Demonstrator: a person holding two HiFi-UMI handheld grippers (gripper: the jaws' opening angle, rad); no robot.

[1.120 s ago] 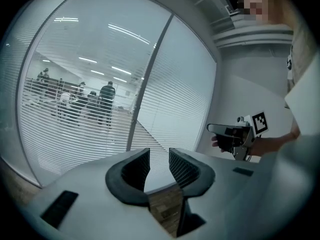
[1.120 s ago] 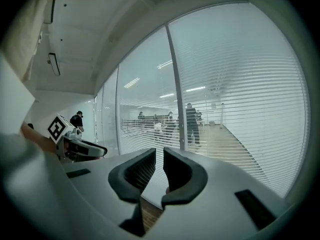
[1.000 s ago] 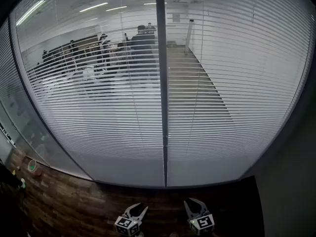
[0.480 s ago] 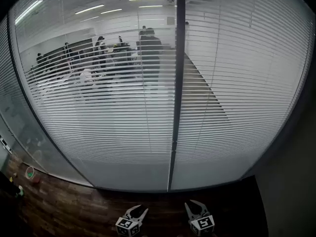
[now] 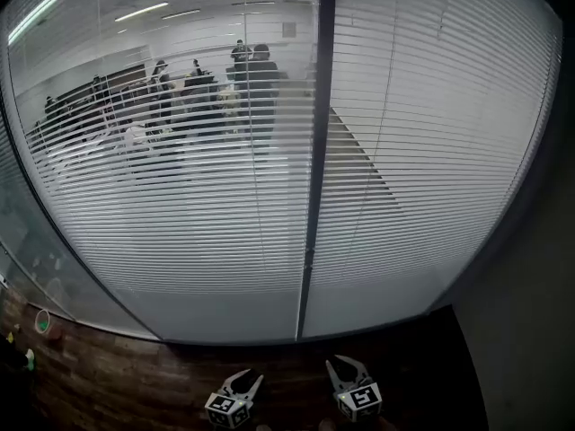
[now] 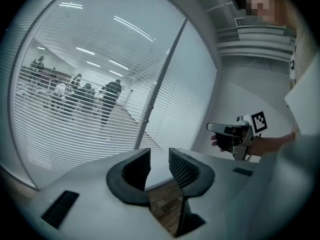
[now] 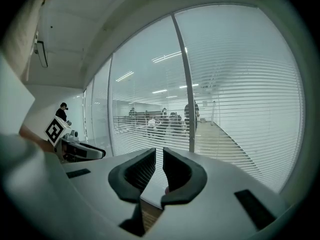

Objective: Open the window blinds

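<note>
Glass office wall (image 5: 377, 308), blinds (image 5: 180, 205) slats horizontal, left gripper (image 5: 248, 381), right gripper (image 5: 345, 366) narrowly apart, empty

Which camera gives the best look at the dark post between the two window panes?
The head view: the dark post stands face-on, visible down to the floor. The left gripper view shows it slanted and the right gripper view nearly upright, both with its foot hidden.
</note>
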